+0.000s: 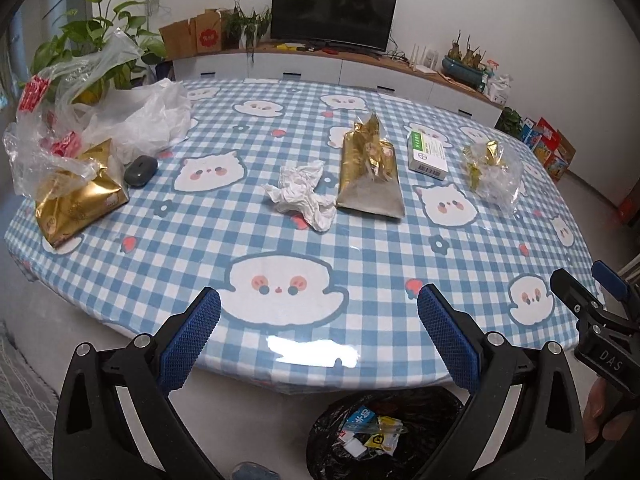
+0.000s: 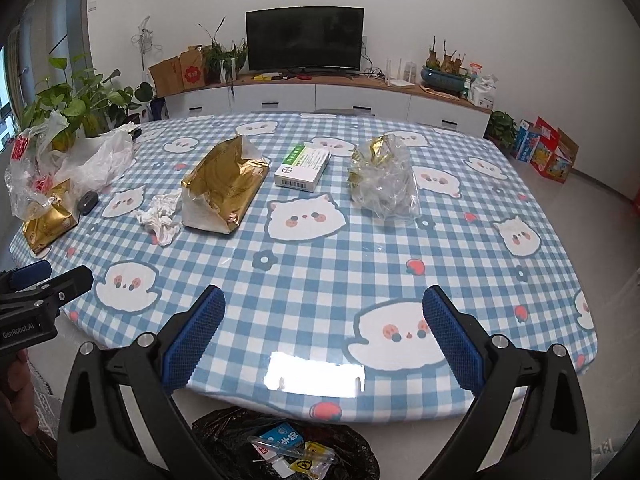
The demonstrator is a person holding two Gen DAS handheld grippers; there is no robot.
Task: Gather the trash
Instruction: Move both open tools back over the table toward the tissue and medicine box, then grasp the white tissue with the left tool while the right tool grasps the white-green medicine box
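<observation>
A checked blue tablecloth (image 2: 320,264) printed with cartoon cats carries a scatter of litter awaiting collection. At the far left edge, clear and white plastic bags (image 1: 100,120) slump over a gold foil packet (image 1: 80,204), with a small dark grey oval object (image 1: 141,171) just beside them; whether that oval thing is trash cannot be told. Toward the middle lies a crumpled white tissue (image 1: 304,194), touching or nearly touching an opened gold foil bag (image 1: 370,168) that lies on its side with its mouth toward the camera. Next comes a green-and-white carton (image 2: 303,169), flat on the cloth, then a crumpled clear wrapper with gold scraps inside (image 2: 384,180), standing apart at the right. Both tools hover at the near edge of the table, level with one another: the left gripper (image 1: 318,308) holds its blue-padded jaws spread wide with nothing between them, and the right gripper (image 2: 324,308) is likewise spread wide and empty. Below the table's near rim, a bin lined with a black bag (image 2: 224,436) already holds several small wrappers, apparently set there so each piece can be dropped straight down. No item on the table is yet in either grip; the tissue and foil bag look nearest the left tool.
</observation>
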